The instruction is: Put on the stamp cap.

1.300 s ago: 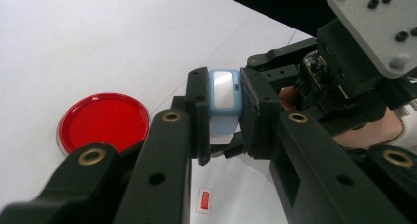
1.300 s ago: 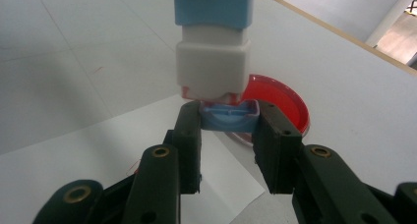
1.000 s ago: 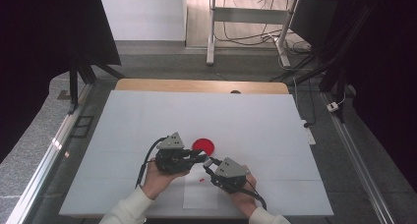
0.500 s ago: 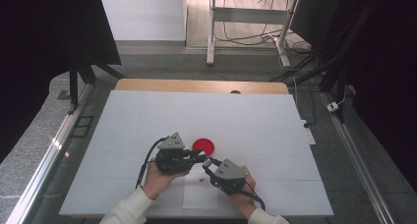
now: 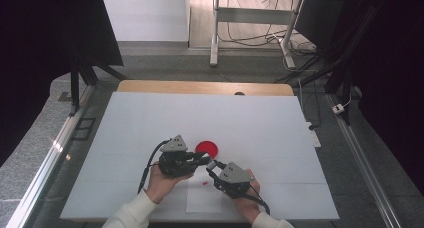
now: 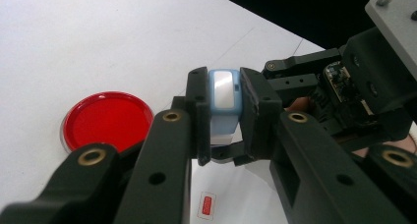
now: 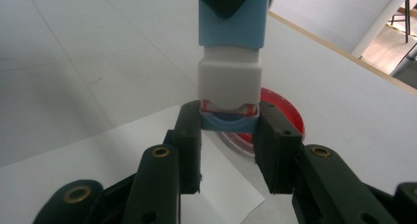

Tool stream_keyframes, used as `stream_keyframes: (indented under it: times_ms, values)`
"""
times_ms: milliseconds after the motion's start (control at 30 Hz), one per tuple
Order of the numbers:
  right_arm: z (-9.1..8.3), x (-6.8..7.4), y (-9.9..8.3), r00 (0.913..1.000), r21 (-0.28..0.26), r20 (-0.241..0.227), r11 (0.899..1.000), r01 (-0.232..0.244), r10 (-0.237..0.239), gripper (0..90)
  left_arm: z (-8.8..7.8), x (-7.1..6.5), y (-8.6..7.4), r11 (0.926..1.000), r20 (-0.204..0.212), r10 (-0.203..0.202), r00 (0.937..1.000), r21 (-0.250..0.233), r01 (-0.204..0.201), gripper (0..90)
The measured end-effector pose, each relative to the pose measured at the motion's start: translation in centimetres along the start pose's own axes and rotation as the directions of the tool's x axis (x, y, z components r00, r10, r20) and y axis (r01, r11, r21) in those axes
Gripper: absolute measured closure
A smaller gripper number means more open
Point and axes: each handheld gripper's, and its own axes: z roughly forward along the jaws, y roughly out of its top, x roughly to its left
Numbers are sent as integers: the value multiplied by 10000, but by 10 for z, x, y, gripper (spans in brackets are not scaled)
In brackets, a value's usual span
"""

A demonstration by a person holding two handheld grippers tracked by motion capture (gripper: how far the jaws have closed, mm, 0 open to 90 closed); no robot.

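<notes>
Gripping a small blue-and-white stamp (image 6: 223, 94) at centre frame, the left gripper (image 6: 223, 116) clamps its blue body; the right gripper (image 7: 229, 135) pinches its lower cap, apparently not yet pulled off; red dish (image 5: 206, 148) and paper sheet (image 5: 202, 200) wait; stamping seems left.

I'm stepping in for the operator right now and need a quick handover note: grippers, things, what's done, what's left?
Left gripper: shut on the light-blue and white stamp-like block, held above the table.
Right gripper: shut on that block's lower blue cap end.
Red round lidded dish: on the white table, just beyond the grippers.
White paper sheet: near the front edge, with a small red mark beside it.
Done: block gripped by both.
Left: probably pulling the cap off; the next step is unclear.
</notes>
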Motion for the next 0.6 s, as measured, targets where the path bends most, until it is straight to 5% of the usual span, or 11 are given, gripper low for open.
stream_keyframes:
  times_ms: [600]
  values:
    - [-1,0,-1,9997,-91,218,9999,-101,103,649,1,-3,-1,10000,-196,-25,9998,-91,23,754]
